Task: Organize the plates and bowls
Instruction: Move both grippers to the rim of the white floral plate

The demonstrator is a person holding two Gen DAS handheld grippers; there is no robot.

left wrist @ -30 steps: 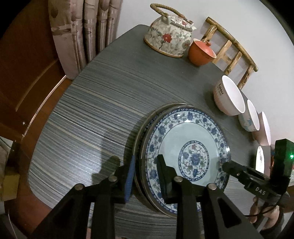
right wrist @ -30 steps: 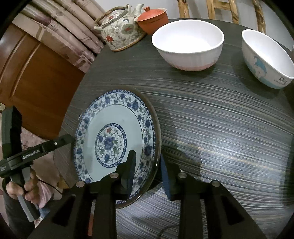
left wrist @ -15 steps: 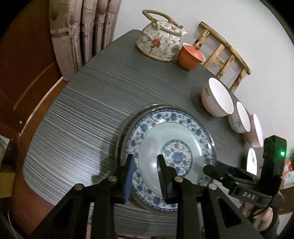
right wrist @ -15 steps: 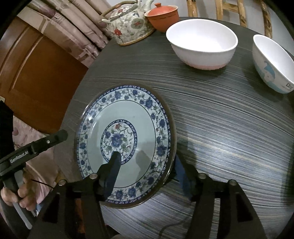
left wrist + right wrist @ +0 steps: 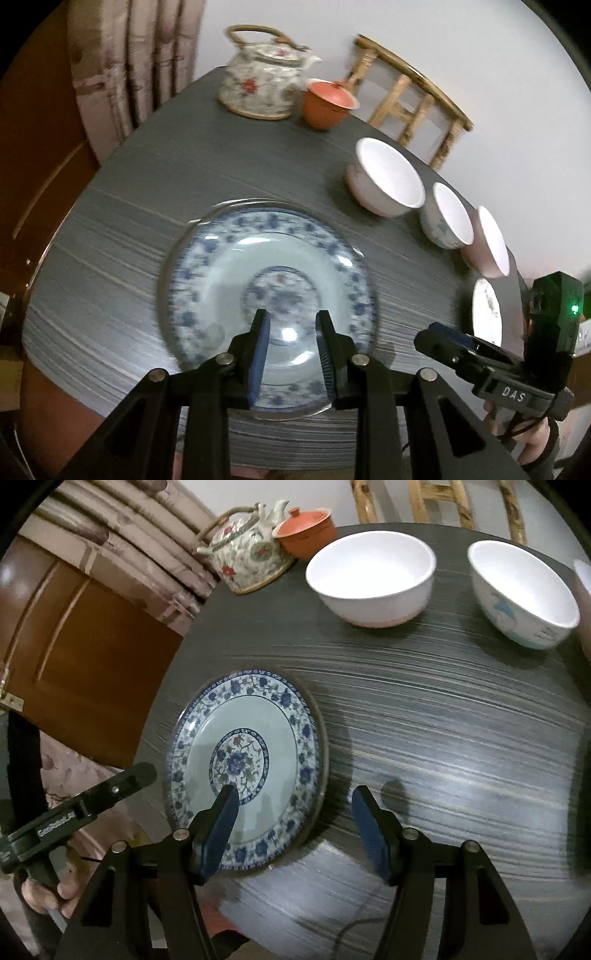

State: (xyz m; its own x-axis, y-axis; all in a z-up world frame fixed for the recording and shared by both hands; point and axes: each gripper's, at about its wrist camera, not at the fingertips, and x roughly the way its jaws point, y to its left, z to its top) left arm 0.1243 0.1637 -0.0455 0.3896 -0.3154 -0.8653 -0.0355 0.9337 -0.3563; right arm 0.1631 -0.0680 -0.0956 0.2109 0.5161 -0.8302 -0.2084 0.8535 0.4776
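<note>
A blue-flowered plate lies flat near the front edge of the dark striped table. The rim of a second plate shows around it. My left gripper hangs over the plate's near half. Its jaws stand a little apart and are opening, with nothing between the pads. My right gripper is open wide over the plate's right rim, and the pads do not touch it. Further back stand a white bowl, a bowl with a blue picture and a pinkish bowl.
A flowered teapot and an orange lidded cup stand at the table's far end, with a wooden chair behind them. A small white dish lies past the right gripper. Curtain and a brown door are on the left.
Both grippers had the plate's rim between their pads. The right jaws have spread wide and let it go. The left gripper has come off the rim and risen over the plate.
</note>
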